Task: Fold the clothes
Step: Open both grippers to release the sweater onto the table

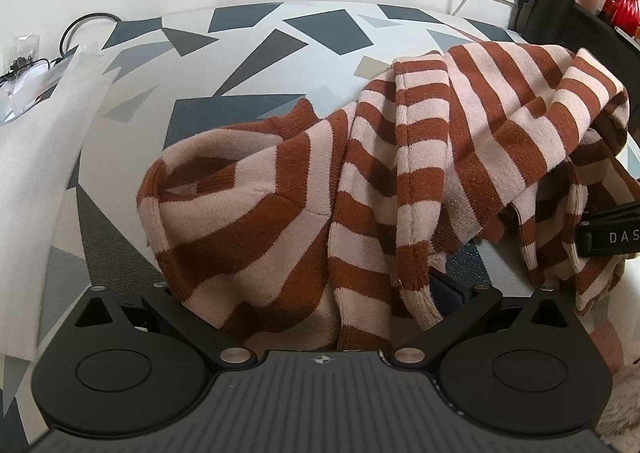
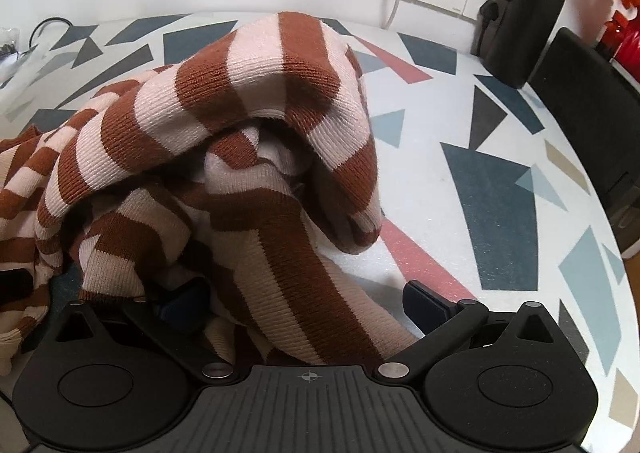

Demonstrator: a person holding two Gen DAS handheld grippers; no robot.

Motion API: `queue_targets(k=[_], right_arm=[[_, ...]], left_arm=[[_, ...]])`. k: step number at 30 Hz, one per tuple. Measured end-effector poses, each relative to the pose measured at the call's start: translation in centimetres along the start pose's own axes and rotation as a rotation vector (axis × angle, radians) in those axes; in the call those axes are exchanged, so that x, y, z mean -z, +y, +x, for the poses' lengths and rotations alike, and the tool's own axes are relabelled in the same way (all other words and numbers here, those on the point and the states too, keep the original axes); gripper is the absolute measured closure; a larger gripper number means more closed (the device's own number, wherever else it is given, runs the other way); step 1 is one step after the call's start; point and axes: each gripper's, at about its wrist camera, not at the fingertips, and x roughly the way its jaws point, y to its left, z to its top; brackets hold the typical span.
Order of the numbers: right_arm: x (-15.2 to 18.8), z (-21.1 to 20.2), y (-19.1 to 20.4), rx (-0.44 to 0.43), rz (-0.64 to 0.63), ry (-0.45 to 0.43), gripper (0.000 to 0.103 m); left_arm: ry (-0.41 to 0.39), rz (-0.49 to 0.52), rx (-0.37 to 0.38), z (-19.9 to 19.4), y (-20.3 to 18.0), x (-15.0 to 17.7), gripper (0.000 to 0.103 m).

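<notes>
Sweater (image 1: 360,157), brown-and-pink striped, lies crumpled on the patterned bench (image 2: 500,189), draped into both wide-spread claws, left claw (image 1: 320,293) and right claw (image 2: 304,305), its knit between their fingers, probably gathered there so an edge can be lifted and spread.

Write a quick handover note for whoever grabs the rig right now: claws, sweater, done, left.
Left claw: jaws spread wide, bunched cloth draped between them; no firm pinch visible.
Right claw: also spread, cloth lying over the gap; its right finger is bare, its left one mostly buried.
Striped sweater: a crumpled heap on the patterned table, with a raised hump nearer the wall.
Black bottle stands at the wall by the sockets, clear of the work.
Done: no fold visible.
Left: spread the sweater flat, find the sleeves and hem, then fold.
</notes>
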Motion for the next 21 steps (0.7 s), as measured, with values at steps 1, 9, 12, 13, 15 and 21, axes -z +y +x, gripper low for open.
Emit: queue_targets(k=[1, 9, 12, 13, 15, 21], right_arm=[[0.1, 0.1, -0.1, -0.009, 0.003, -0.003, 0.001], [-0.7, 0.8, -1.4, -0.088, 0.041, 0.068, 0.001], [-1.5, 1.1, -1.5, -0.104, 0.022, 0.135, 0.001], [-1.5, 1.1, -1.4, -0.105, 0.013, 0.142, 0.001], [-1.6, 1.0, -1.3, -0.107, 0.000, 0.153, 0.001], [-1.6, -0.6, -2.0, -0.116, 0.005, 0.103, 0.001]], left_arm=[[-0.004, 0.006, 0.001, 0.0, 0.0, 0.0, 0.000], [0.025, 0.050, 0.007, 0.5, -0.4, -0.7, 0.000], [0.040, 0.063, 0.002, 0.8, -0.6, -1.0, 0.000], [0.043, 0.064, 0.000, 0.9, -0.7, -1.1, 0.000], [0.054, 0.065, -0.002, 1.0, -0.7, -1.3, 0.000], [0.071, 0.064, -0.001, 1.2, -0.7, -1.6, 0.000]])
